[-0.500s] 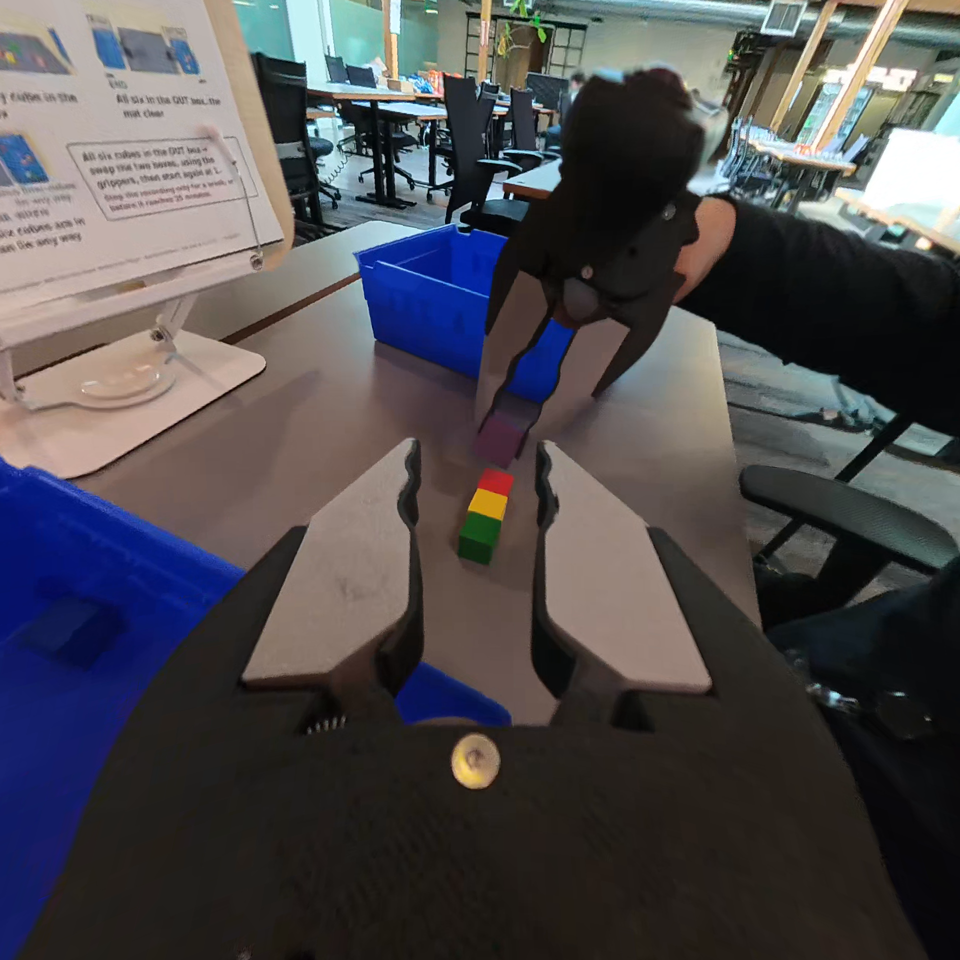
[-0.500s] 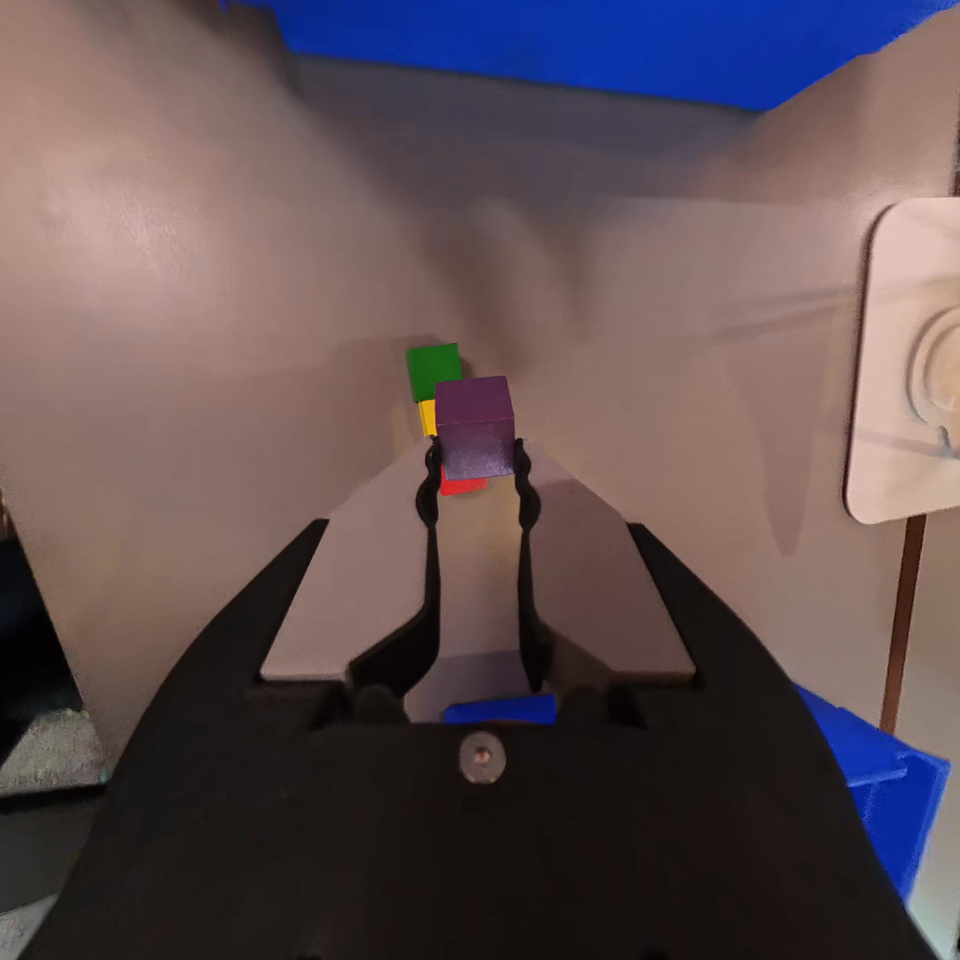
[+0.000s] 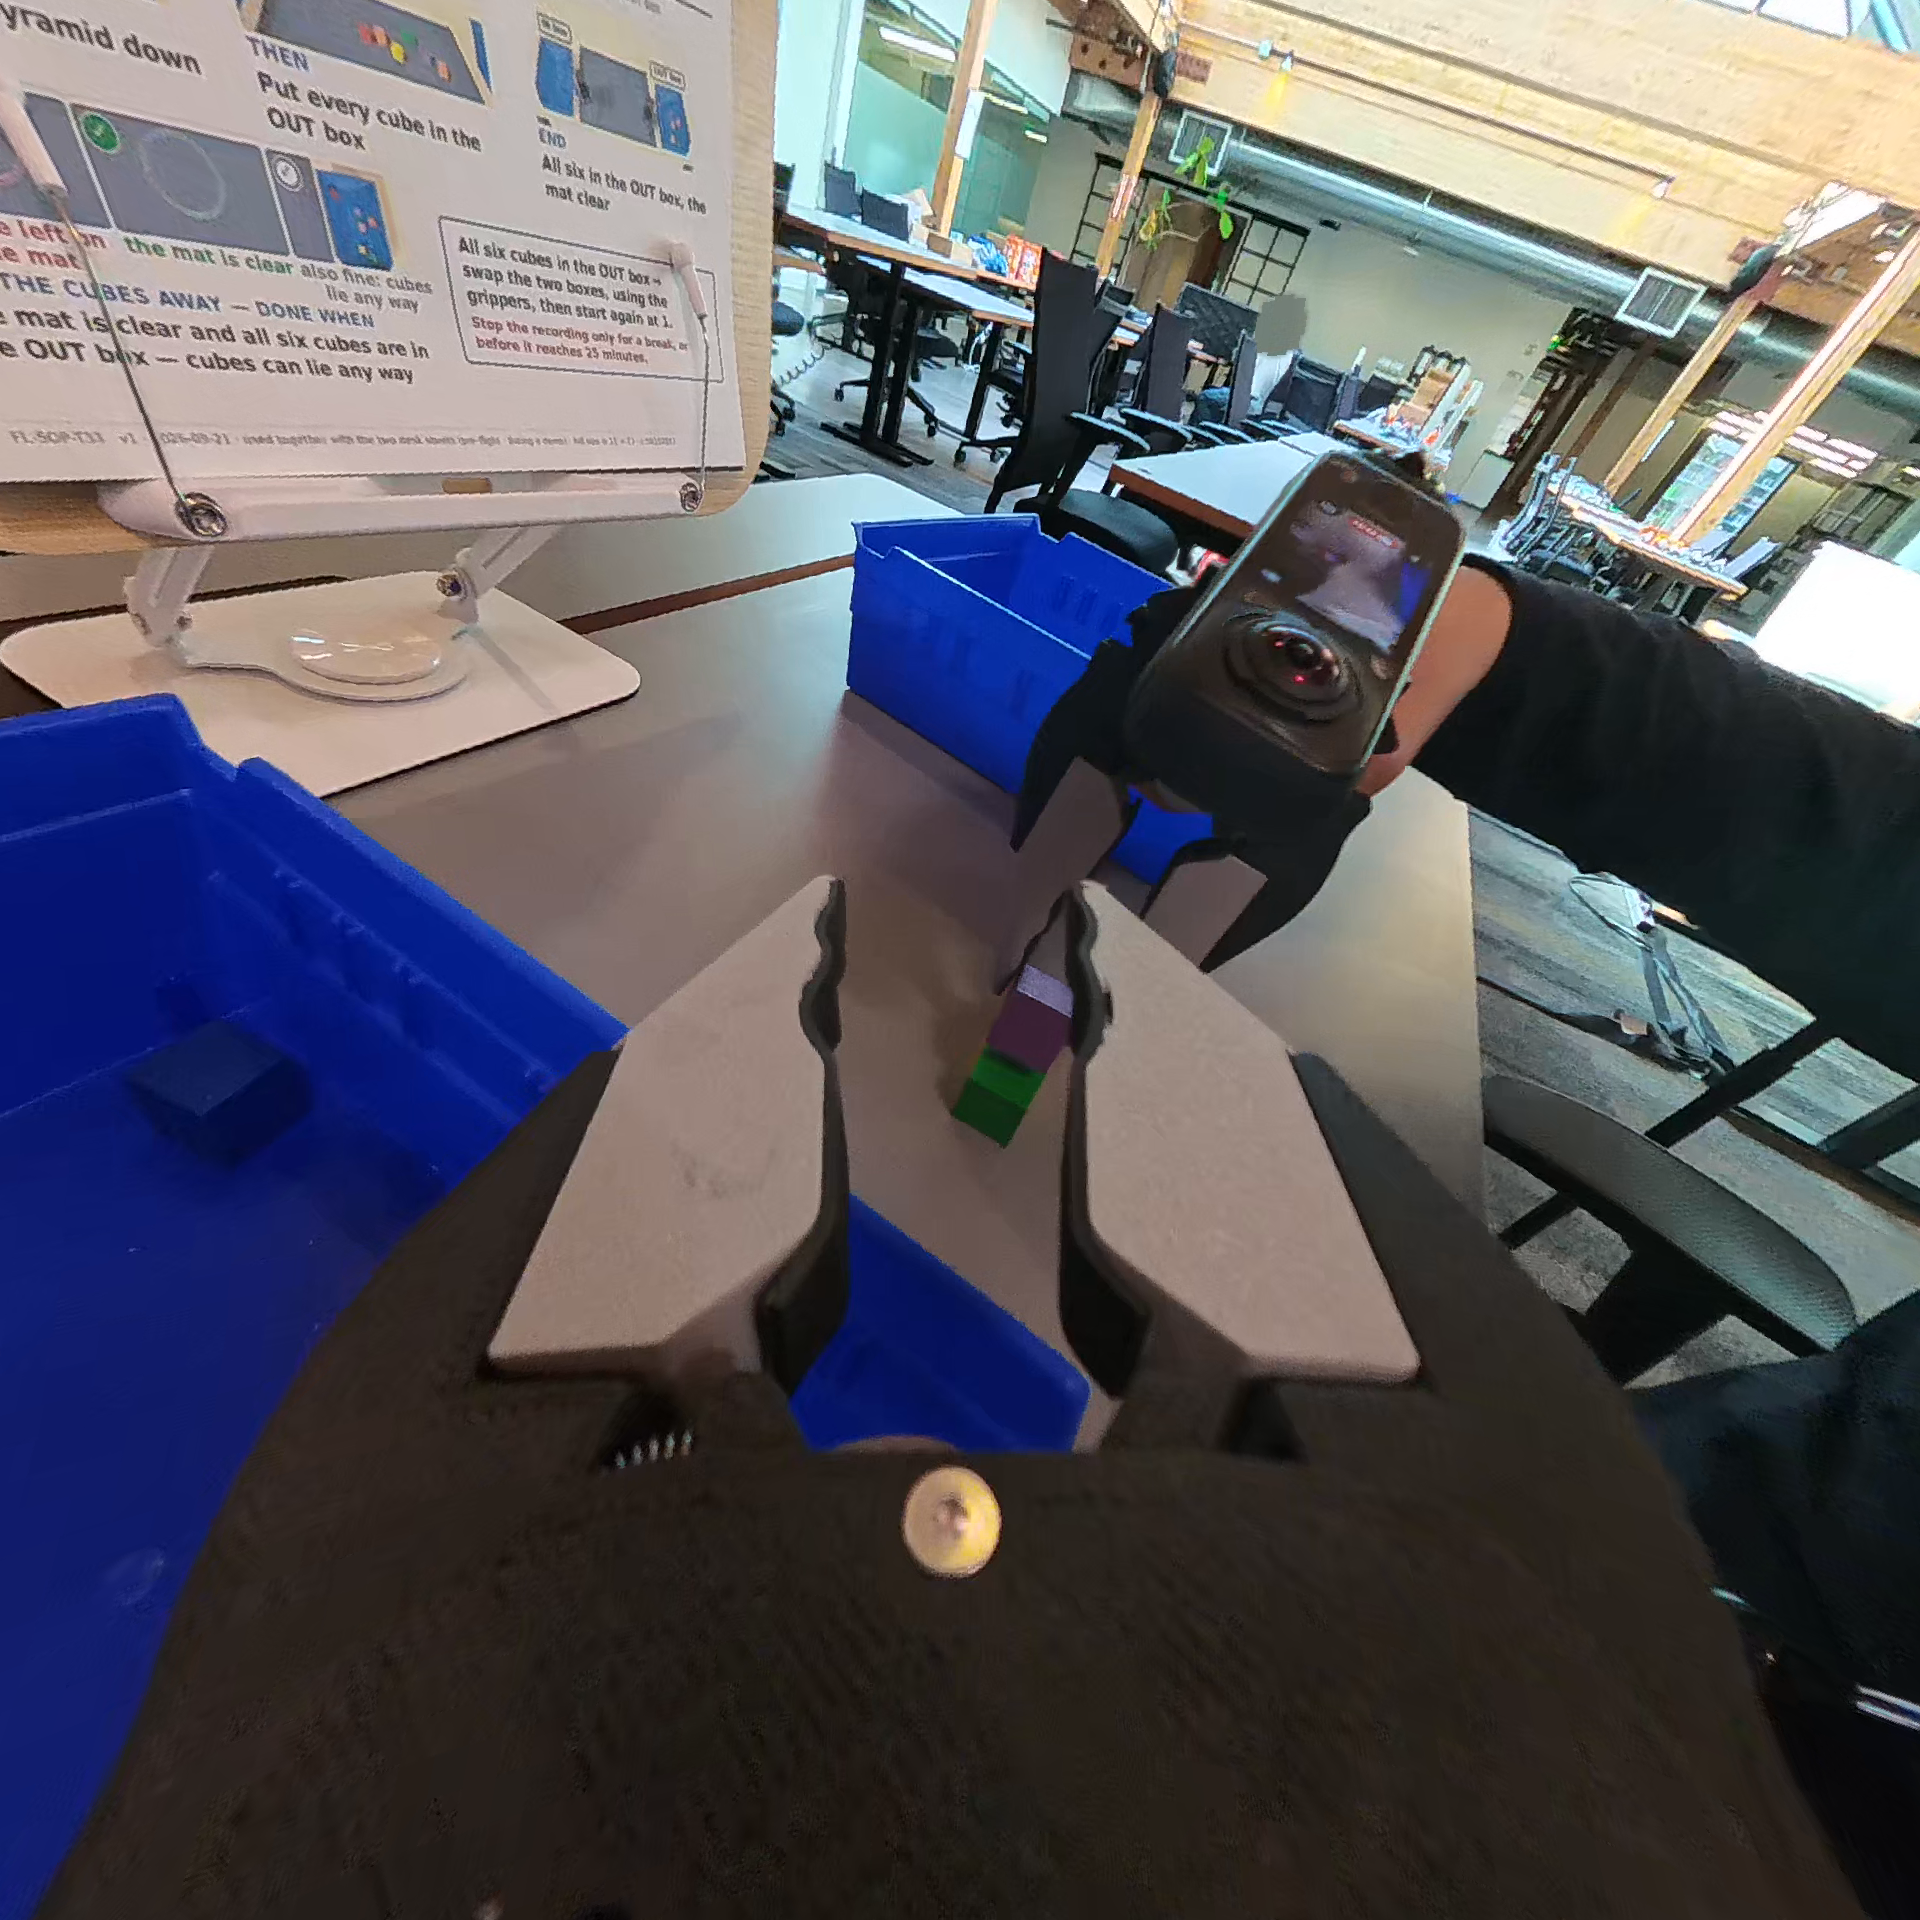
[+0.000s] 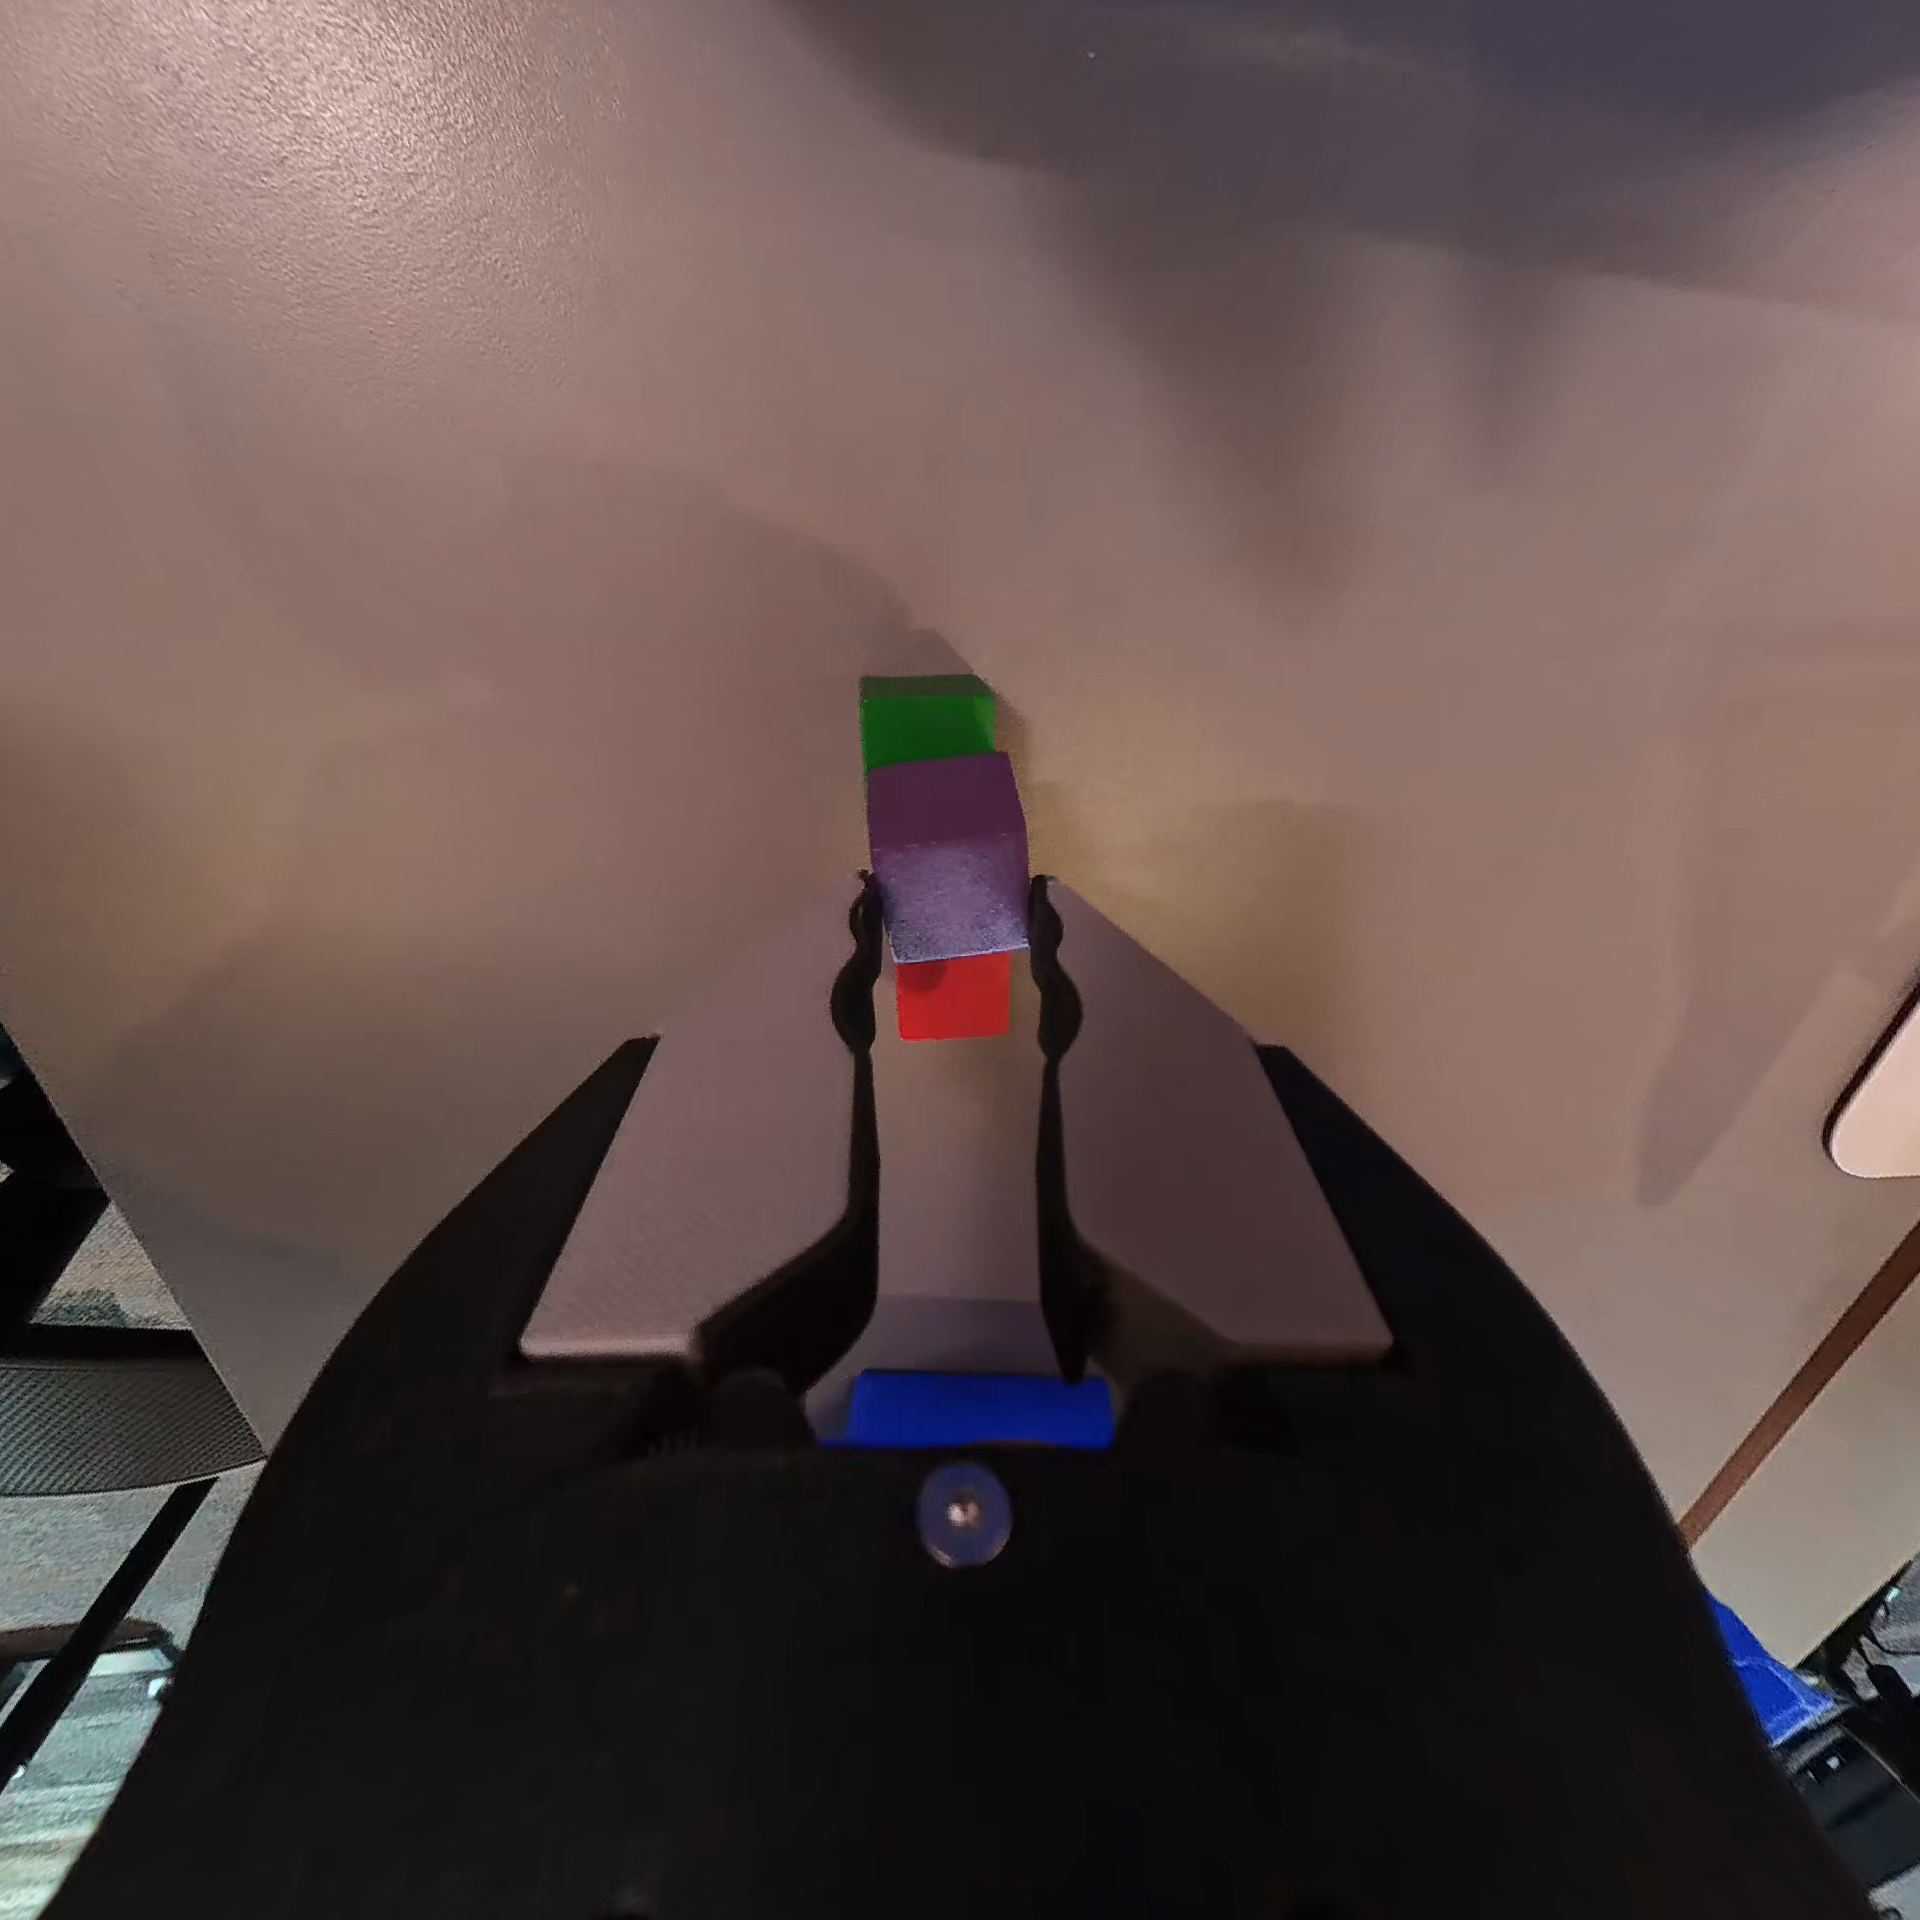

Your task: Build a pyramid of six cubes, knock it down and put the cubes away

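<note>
Fingers of the left gripper (image 3: 951,1023) are standing spread in the left wrist view, with nothing between them, hanging above the grey table (image 3: 644,831). Beyond their tips a green cube (image 3: 995,1099) is sitting on the table, and a purple cube (image 3: 1031,1023) is showing just above and behind it, caught at the tips of the right gripper (image 3: 1039,961), which is reaching in from the far side. A person's arm in a black sleeve (image 3: 1662,769) is holding that gripper, and a small camera (image 3: 1309,623) is riding on top of it. One blue box (image 3: 156,1091) is lying at the near left with a dark blue cube (image 3: 218,1086) in it; a second blue box (image 3: 966,644) is standing farther off, behind the right gripper. A white stand (image 3: 332,665) is carrying an instruction sheet (image 3: 364,229) at the back left.

In the right wrist view the right gripper (image 4: 954,914) is pinching the purple cube (image 4: 951,862) between its narrow jaws. The cube is tilting slightly and is sitting over a row on the table: the green cube (image 4: 923,719) is showing beyond it and a red cube (image 4: 953,995) just under its near edge. Whether the purple cube is touching those below cannot be told. A strip of blue box (image 4: 977,1408) is showing between the finger bases.
</note>
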The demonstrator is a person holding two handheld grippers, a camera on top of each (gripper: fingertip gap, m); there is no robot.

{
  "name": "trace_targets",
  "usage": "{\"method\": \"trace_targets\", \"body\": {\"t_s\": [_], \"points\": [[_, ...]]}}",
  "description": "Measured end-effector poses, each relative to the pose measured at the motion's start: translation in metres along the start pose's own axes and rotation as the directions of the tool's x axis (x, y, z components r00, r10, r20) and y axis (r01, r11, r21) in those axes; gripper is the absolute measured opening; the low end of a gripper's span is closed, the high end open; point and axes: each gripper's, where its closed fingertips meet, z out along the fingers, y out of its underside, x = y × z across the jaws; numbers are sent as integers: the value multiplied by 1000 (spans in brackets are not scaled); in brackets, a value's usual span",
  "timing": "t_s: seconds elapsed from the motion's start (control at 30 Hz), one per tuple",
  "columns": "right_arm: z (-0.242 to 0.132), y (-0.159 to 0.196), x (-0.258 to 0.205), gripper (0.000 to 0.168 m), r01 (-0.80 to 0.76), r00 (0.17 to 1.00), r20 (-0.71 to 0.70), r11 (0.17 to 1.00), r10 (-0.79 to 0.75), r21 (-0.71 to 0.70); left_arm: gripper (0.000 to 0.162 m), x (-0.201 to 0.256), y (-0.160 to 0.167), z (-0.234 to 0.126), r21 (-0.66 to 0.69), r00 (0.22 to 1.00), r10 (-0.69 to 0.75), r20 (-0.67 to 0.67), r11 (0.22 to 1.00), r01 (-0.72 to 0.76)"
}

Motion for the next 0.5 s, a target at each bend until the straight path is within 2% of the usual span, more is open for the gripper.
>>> {"method": "trace_targets", "body": {"t_s": [0.5], "points": [[3,1,-1,28,0,1000,9,1000,0,-17,41,-2,5,4,-24,1000,-10,7,1000,10]]}}
